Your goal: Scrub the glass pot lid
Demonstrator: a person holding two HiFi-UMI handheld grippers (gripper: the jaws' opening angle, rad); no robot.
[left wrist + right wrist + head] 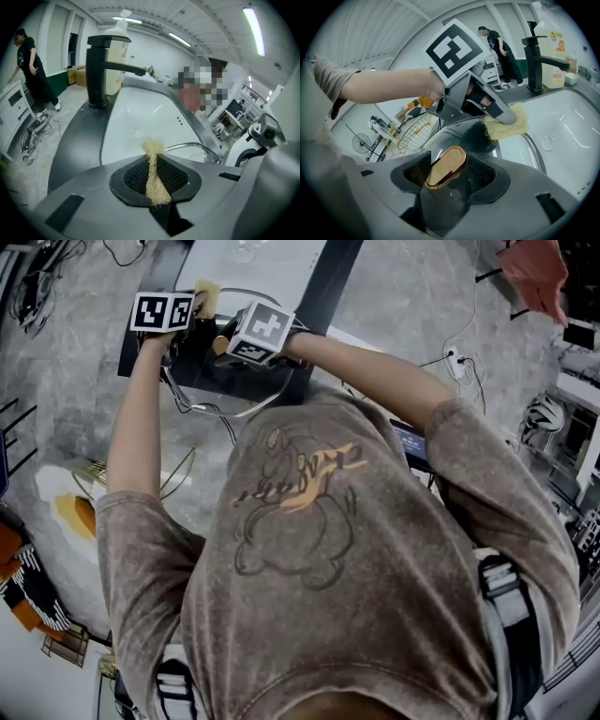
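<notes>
Above the smooth white sink basin (pixel 136 117) in the dark counter (pixel 75 140), the right tongs (pixel 449 161) clench the oval copper-coloured knob (pixel 443 171) of the round steel-rimmed glass pot lid (pixel 511 150), while the left tongs (pixel 154 161) pinch a fibrous straw-coloured scrub pad (pixel 508 127) at its far rim, open basin beyond.

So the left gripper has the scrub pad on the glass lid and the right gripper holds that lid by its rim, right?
No, not the rim. The right gripper is clamped on the knob of the glass lid, as the right gripper view shows. The rest stands.
</notes>
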